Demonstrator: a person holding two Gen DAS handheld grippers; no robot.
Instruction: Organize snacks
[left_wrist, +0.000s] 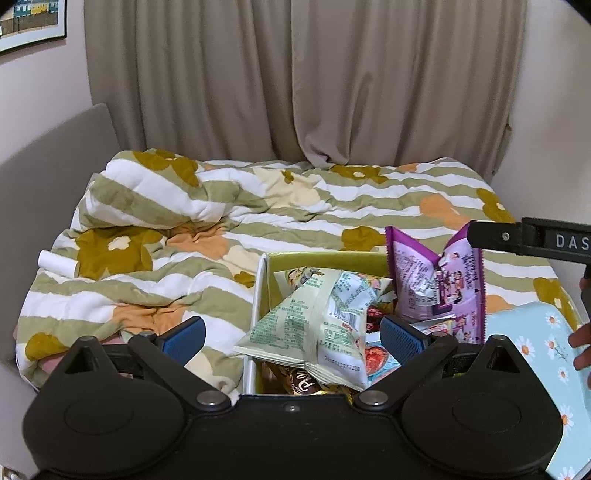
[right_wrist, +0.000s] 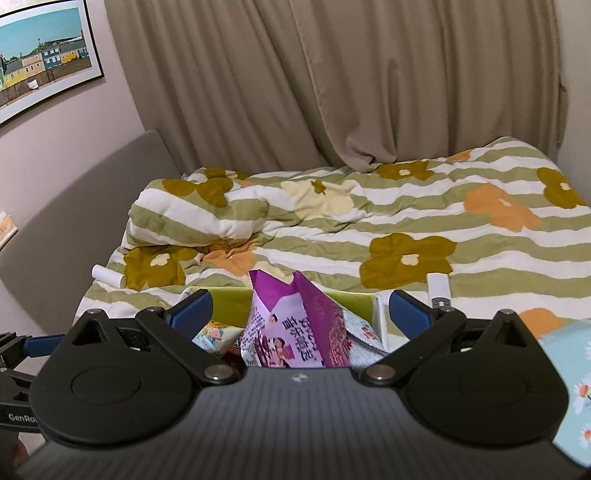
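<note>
A green-lined white box sits on the bed and holds several snack packets. A pale green packet leans over its left wall. A purple packet stands upright at its right side and also shows in the right wrist view. My left gripper is open, its blue pads either side of the green packet, not touching it. My right gripper is open above the box, with the purple packet between the fingers but not gripped. One right finger touches the purple packet's top.
A flowered green-striped quilt covers the bed. A light blue daisy-print lid lies right of the box. A white roll lies at the left, a small white item on the right. Curtains and a grey headboard stand behind.
</note>
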